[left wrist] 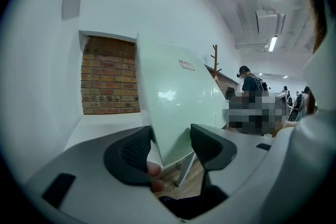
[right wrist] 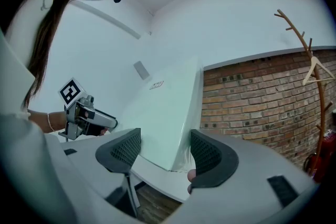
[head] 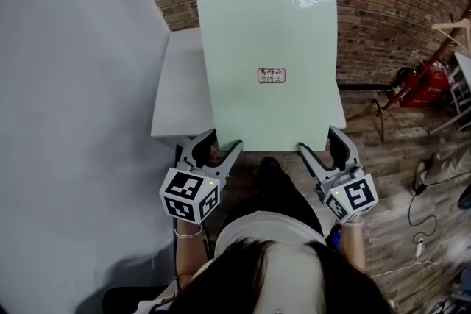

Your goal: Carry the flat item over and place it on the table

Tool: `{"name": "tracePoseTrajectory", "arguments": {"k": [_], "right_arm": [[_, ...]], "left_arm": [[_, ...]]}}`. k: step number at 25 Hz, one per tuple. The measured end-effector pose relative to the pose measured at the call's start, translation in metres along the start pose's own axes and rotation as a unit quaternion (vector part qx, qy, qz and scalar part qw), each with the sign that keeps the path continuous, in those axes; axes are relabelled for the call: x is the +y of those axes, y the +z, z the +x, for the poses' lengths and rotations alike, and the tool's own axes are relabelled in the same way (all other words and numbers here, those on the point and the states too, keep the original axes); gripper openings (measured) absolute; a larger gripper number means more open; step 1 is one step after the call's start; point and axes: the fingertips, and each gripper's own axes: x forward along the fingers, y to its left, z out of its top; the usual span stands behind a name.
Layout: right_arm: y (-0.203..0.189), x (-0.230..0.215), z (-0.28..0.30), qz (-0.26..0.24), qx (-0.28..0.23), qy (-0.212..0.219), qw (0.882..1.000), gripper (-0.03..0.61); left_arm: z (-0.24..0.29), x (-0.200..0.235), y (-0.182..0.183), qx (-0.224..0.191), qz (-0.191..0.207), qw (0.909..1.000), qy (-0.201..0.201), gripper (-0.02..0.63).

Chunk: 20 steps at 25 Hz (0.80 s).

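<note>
Pale green flat board (head: pixel 268 70) lies on the white tabletop (head: pixel 180 99), small red-printed label (head: pixel 271 75) near its middle. Its near edge sticks out a bit past the tabletop's near edge, toward the person.

Left gripper (head: pixel 223 142) sits at the board's near-left corner and right gripper (head: pixel 318 140) at the near-right corner. Both gripper views show the jaws spread wide with a board corner between them. On each gripper one pad is close beside the board and the other is clearly apart, so nothing is clamped and neither gripper holds anything.

Step, as a judgement: the board rests on the tabletop with both grippers open around it, which reads as the release at the end of placing. It could also be a pre-grasp; the frames alone don't settle it.

Next move, if placed: pull both grippers straight back toward the person, level and together, so no pad catches a corner and drags or skews the overhanging edge.
</note>
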Motion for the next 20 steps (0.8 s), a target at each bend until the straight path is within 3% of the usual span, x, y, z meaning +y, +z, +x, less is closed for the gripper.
{"name": "tracePoseTrajectory", "arguments": {"k": [20], "right_arm": [[-0.001,-0.032,0.052,0.009,0.012,0.003,1.0,0.313]], "left_arm": [[0.043,0.037,0.015,0.019,-0.004,0.9998,0.007,0.25]]}}
